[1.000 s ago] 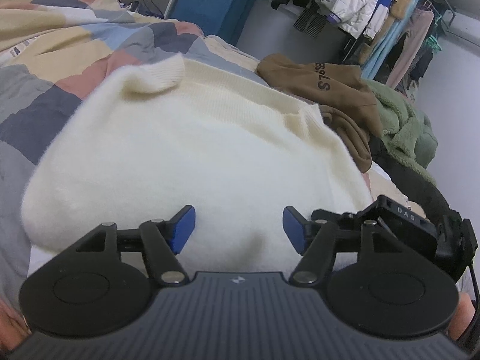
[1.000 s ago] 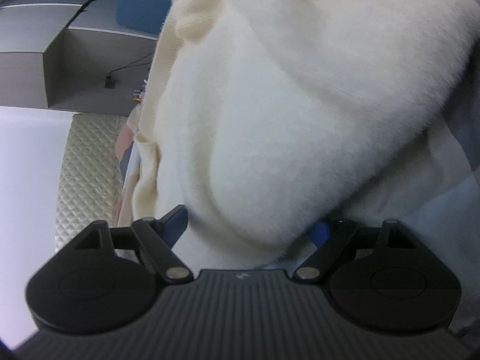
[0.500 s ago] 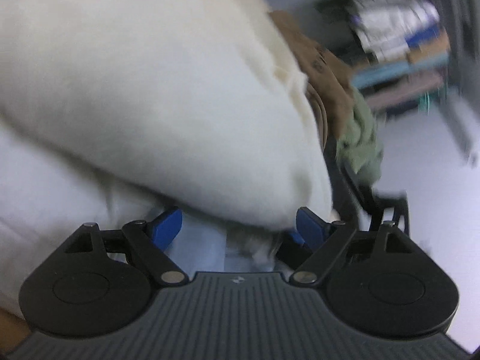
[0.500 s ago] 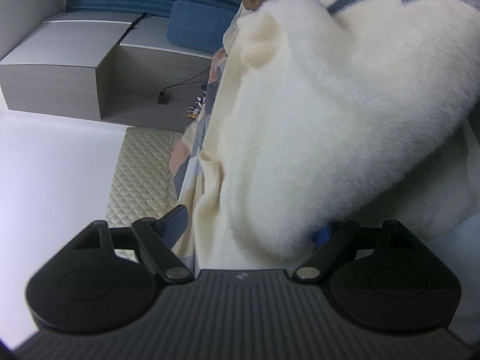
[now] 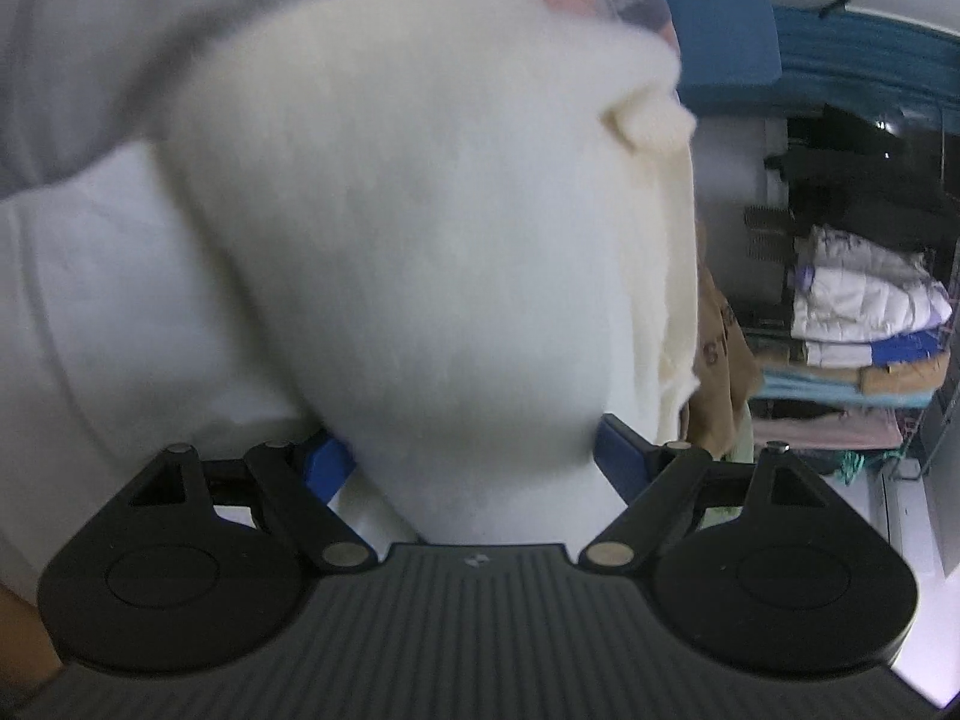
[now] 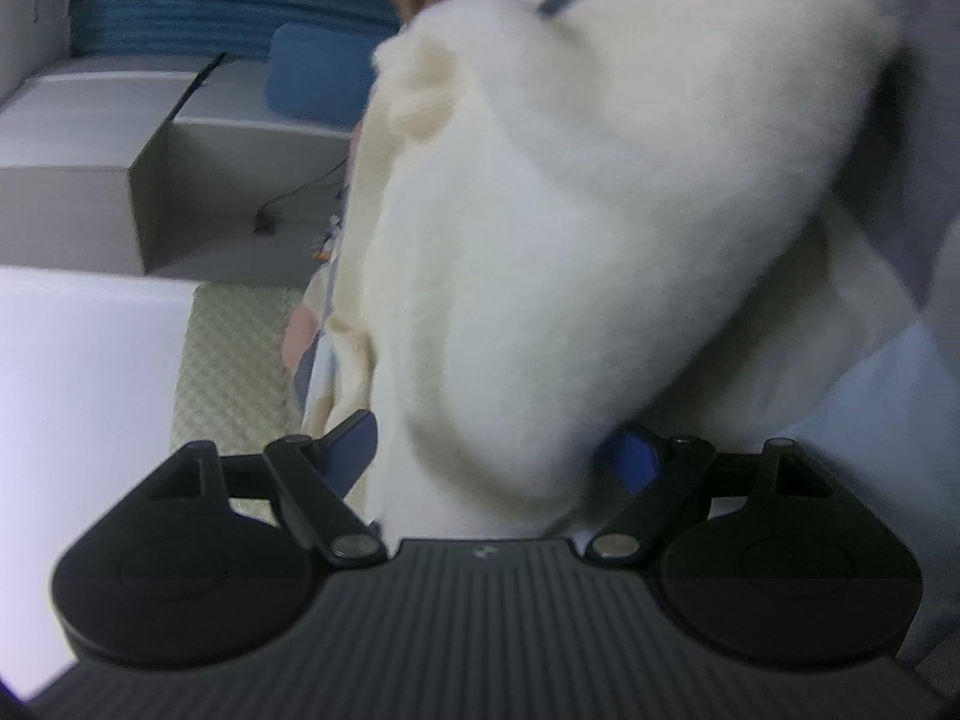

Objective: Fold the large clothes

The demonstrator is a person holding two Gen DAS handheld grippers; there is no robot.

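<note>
The patchwork bedcover [image 6: 888,120] lies under a folded cream sweater [image 5: 432,228], which fills both views and sits on the bed. A brown garment [image 5: 720,354] lies beside it. The left gripper [image 5: 474,462] has wide jaws with the sweater's edge between them. The right gripper [image 6: 498,450] is the same; whether the blue pads [image 6: 630,456] press the fabric, I cannot tell.

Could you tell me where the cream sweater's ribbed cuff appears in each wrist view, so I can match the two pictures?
Left wrist: the ribbed cuff sits upper right, at the bundle's right edge.
Right wrist: the cuff sits upper left of centre, at the bundle's left edge.
Shared landmark: the blue cushion behind the cuff.
</note>
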